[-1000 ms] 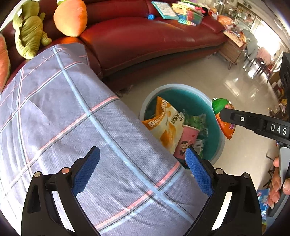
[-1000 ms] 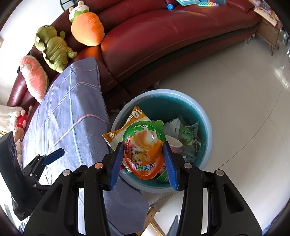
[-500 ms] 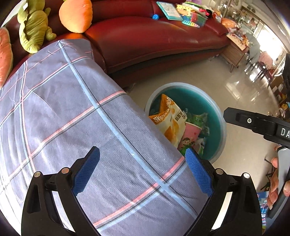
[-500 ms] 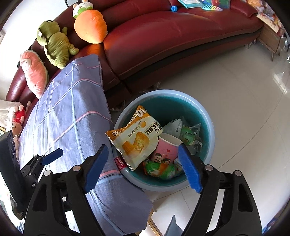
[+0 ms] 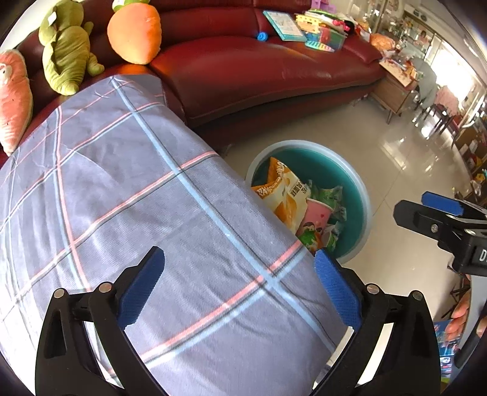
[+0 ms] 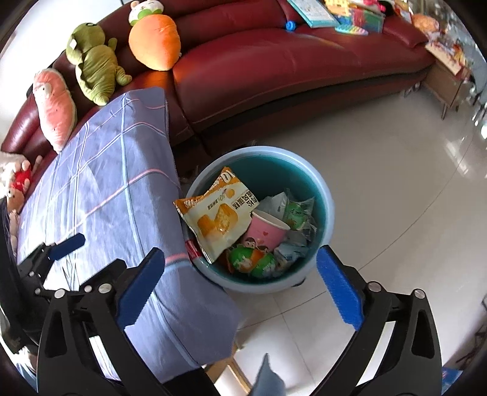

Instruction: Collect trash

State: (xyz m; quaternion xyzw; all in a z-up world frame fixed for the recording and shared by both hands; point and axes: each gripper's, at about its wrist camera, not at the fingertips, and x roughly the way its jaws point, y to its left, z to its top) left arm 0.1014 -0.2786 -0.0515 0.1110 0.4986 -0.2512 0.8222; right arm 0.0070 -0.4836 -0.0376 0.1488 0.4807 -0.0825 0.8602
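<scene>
A round blue bin (image 6: 322,195) (image 5: 362,189) stands on the floor beside the cloth-covered table. In it lie an orange snack bag (image 6: 219,210) (image 5: 283,195), a pink paper cup (image 6: 264,231) (image 5: 316,213), a green-and-orange jelly pouch (image 6: 249,262) and several clear wrappers (image 6: 295,213). My right gripper (image 6: 240,286) is open and empty above the bin's near rim. My left gripper (image 5: 240,289) is open and empty over the table cloth (image 5: 121,198). The right gripper's fingers (image 5: 426,210) show at the right of the left wrist view.
A red leather sofa (image 6: 289,67) curves behind the bin, with plush toys (image 6: 94,61) at its left and books (image 6: 316,12) at its right. The table's checked cloth (image 6: 100,195) hangs next to the bin. Tiled floor (image 6: 395,182) lies to the right.
My right gripper opened and let go of the green-and-orange pouch, which now lies in the bin. Both grippers have drawn back from the bin a little.
</scene>
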